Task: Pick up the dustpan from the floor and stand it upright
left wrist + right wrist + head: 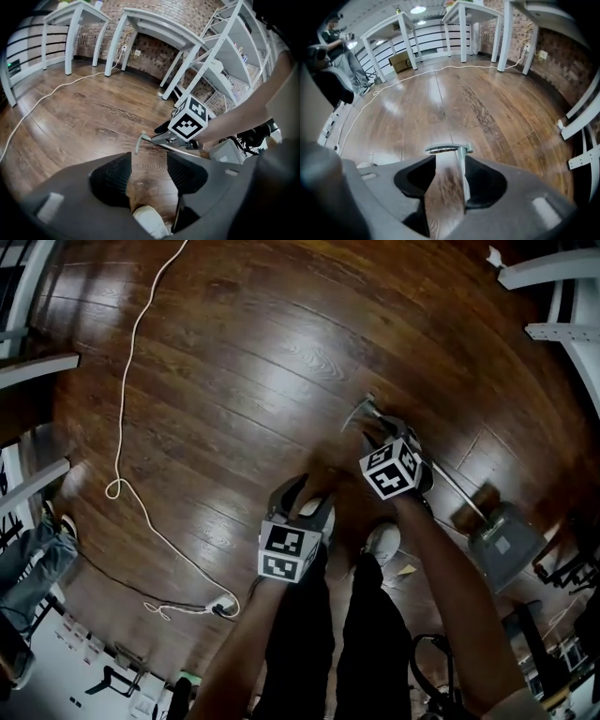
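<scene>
The grey dustpan (502,540) lies flat on the wooden floor at the right. Its long thin handle (450,479) runs up and left to a curved end grip (361,411). My right gripper (380,432) points steeply down over that end. In the right gripper view the handle (462,176) lies between the jaws against the right finger (485,180), with a clear gap to the left one, so the gripper (449,180) is open. My left gripper (302,495) hangs beside it, a little nearer to me, open with only floor and a shoe between its fingers (112,180).
A white cable (131,409) loops across the floor to a plug (221,607) at the left. White tables (154,28) and shelving (225,51) stand along a brick wall. My shoe (382,542) is just behind the grippers. Another person (33,563) stands at the far left.
</scene>
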A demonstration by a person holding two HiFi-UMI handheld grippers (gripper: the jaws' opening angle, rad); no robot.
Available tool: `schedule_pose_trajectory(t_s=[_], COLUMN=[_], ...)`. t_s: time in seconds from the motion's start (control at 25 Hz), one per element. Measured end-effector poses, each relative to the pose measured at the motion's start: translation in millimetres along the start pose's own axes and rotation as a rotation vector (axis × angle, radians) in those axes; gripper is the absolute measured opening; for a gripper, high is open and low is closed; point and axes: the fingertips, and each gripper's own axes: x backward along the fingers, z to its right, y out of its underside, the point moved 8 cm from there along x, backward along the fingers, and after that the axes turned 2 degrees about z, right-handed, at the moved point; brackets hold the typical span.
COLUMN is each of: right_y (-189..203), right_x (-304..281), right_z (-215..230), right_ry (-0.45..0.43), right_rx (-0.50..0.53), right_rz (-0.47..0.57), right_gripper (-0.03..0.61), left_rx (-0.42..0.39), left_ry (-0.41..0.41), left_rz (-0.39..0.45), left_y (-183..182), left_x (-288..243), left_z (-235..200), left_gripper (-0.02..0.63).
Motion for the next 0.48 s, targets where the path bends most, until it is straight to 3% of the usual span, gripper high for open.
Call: schedule_pose_trajectory(t_s=[0.36, 0.48], right_y=[8, 7], right_x=[-70, -72], right_z=[9, 17], right_ry=[0.076, 0.077], right_rx=[0.157, 0.158], right_rz=[-0.052, -0.070], right_gripper=[0.172, 0.080], left_rx=[0.002, -0.004], left_ry=[0.020, 0.016], left_rz=[0.046, 0.051], left_y=[2, -5], left_x=[-23, -20], left_z=[-11, -16], left_gripper=[0.258, 0.258])
